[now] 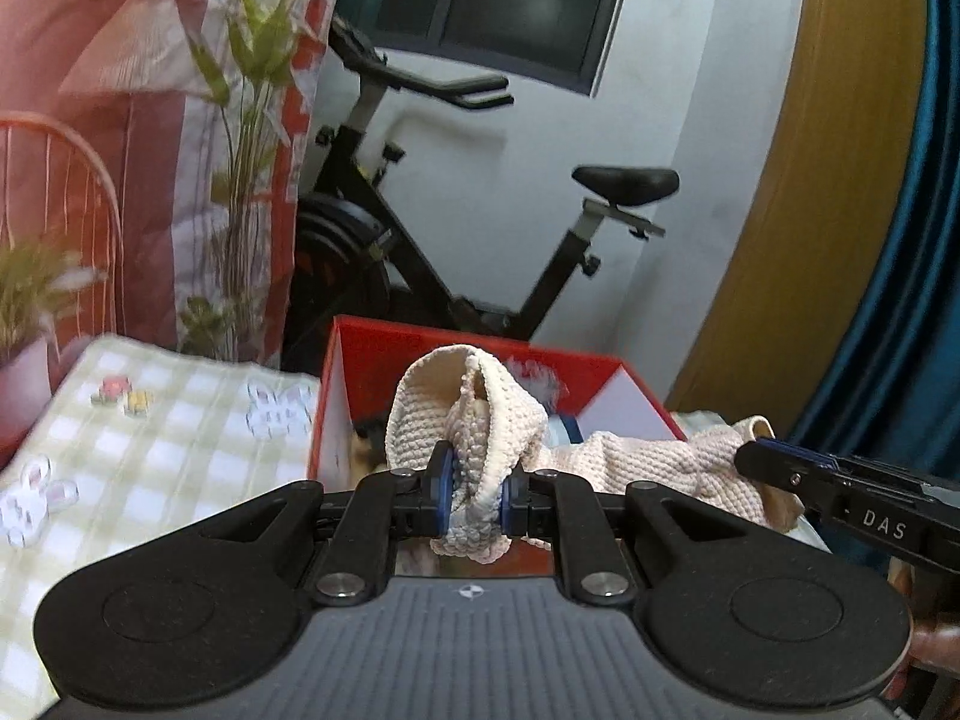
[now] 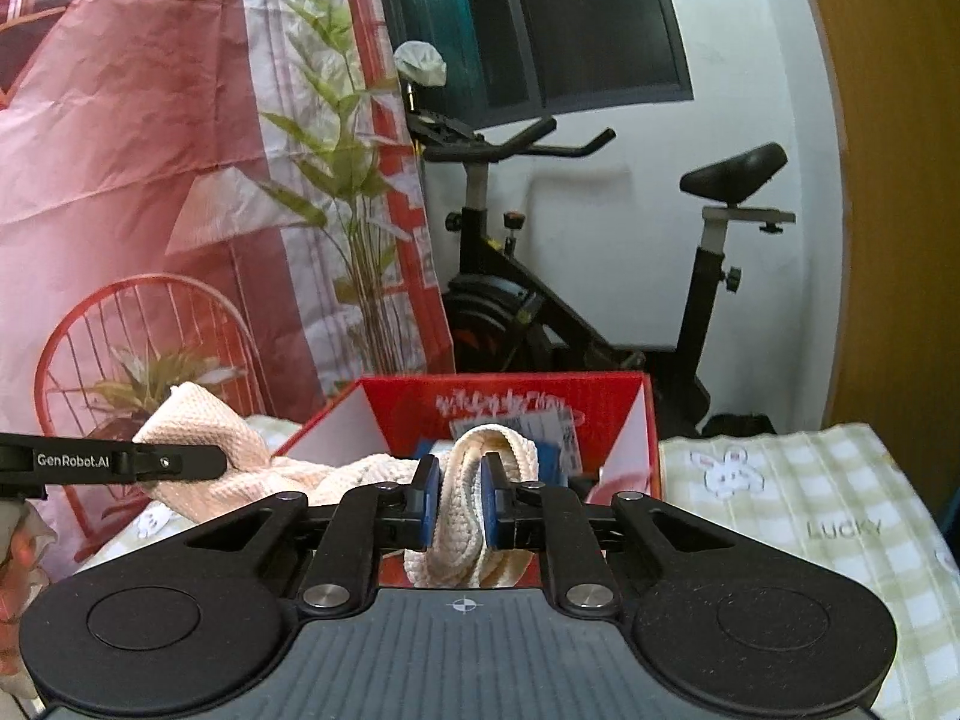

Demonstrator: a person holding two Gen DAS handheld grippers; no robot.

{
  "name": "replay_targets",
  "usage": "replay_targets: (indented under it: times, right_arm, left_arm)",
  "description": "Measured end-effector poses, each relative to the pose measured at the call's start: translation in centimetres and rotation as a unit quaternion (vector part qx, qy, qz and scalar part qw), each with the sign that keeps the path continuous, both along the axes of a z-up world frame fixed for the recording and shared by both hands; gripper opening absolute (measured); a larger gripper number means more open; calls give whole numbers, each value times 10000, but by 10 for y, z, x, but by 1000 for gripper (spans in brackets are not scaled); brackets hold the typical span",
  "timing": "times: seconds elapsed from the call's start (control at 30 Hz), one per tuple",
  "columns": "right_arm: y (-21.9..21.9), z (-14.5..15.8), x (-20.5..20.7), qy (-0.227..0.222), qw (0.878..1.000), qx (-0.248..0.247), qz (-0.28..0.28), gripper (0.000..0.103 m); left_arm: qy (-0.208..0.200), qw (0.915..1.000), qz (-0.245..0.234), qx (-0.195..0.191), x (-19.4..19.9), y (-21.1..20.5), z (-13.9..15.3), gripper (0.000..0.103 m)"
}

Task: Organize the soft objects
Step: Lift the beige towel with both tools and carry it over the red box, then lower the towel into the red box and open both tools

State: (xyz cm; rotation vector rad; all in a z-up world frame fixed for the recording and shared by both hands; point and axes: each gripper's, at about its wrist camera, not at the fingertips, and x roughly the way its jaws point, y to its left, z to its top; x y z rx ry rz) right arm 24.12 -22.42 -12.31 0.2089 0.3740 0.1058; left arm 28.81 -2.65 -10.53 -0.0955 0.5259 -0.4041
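Note:
Both grippers hold one cream knitted cloth (image 1: 474,414) stretched between them above an open red box (image 1: 420,339). My left gripper (image 1: 475,491) is shut on one bunched end of it. My right gripper (image 2: 459,493) is shut on the other end (image 2: 462,498). The cloth's middle (image 2: 240,450) sags over the red box (image 2: 510,402). The right gripper shows in the left wrist view (image 1: 774,462), and the left gripper in the right wrist view (image 2: 180,462). The box holds other soft items, partly hidden.
The box stands on a green-checked cloth with rabbit prints (image 1: 150,420), which also shows in the right wrist view (image 2: 810,510). Behind are an exercise bike (image 1: 480,210), a tall green plant (image 2: 348,210), a pink printed backdrop (image 2: 150,150) and a small potted plant (image 1: 24,324).

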Motion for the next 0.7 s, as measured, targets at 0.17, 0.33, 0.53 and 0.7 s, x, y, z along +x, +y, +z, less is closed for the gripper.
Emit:
replay_targets:
  times: [0.17,0.33,0.53,0.7]
  right_arm:
    - [-3,-5,53,234,9993,-274,-89,13]
    - [-1,-36,106,950,9949,-346,-34,13]
    - [-5,-66,136,1535,9876,-249,-198,13]
    - [-5,-73,135,1509,9876,-397,-162,15]
  left_arm:
    - [272,9993,2,248,53,-17,-10,16]
    - [812,9935,-163,781,94,-40,-43,16]
    - [1137,9862,-117,1199,115,-49,-68,16]
    - [1103,9872,-179,1137,118,-41,-69,16]
